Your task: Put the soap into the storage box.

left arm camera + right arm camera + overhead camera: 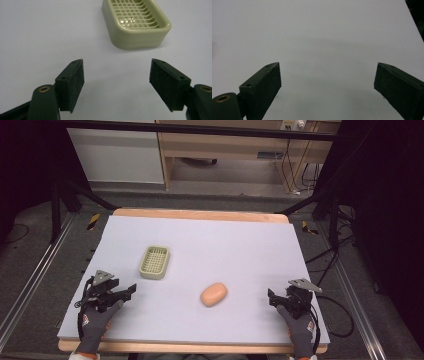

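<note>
Here both the left claw [131, 290] and right claw [270, 298] gape empty, soap dish [136, 23] cut off.

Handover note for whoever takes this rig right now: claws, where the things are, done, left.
Left claw: open, nothing between its pads, low over the pale lilac table mat at its near left, pointing toward the dish.
Right claw: open, nothing held, at the mat's near right, over bare mat.
Pale green plastic soap dish with a grid floor: upright, left of centre, nothing in it.
Peach oval bar of soap: lying on the mat right of and nearer than the dish, apart from it, closer to the right claw.
Done: nothing gripped so far.
Left: likely pick up the soap and set it in the dish.
</note>
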{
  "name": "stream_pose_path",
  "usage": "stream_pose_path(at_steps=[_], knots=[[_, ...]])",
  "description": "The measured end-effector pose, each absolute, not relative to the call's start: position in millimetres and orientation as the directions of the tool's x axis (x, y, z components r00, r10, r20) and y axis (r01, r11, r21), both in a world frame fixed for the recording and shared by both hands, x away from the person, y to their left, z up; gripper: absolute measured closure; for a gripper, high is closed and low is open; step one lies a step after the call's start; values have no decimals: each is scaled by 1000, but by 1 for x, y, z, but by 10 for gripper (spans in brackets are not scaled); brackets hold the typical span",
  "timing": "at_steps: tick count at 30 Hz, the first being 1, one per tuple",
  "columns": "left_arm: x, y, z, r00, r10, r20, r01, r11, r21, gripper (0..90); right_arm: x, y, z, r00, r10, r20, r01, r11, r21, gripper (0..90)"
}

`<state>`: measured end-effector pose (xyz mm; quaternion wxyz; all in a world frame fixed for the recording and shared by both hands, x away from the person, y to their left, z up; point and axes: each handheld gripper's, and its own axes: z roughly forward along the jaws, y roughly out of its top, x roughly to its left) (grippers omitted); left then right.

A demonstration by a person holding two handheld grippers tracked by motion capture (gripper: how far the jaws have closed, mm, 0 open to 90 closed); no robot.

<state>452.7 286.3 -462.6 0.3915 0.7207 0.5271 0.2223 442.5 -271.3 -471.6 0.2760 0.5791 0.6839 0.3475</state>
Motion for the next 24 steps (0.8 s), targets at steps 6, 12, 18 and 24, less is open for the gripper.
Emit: stream_pose_path(at_steps=[6, 12, 18, 24], knots=[[447, 277, -455, 385, 916, -111, 572, -142, 808, 326, 441, -269, -471, -197, 980, 23, 601, 102, 793, 82], [444, 264, -449, 421, 900, -111, 564, -164, 809, 348, 441, -269, -472, -182, 983, 10, 611, 106, 784, 83], [442, 254, -447, 448, 888, -106, 559, -185, 808, 350, 441, -270, -472, -171, 985, 23, 617, 88, 782, 81], [441, 244, -443, 474, 874, -105, 549, -200, 812, 334, 441, -270, -472, -164, 986, 19, 620, 88, 780, 81]])
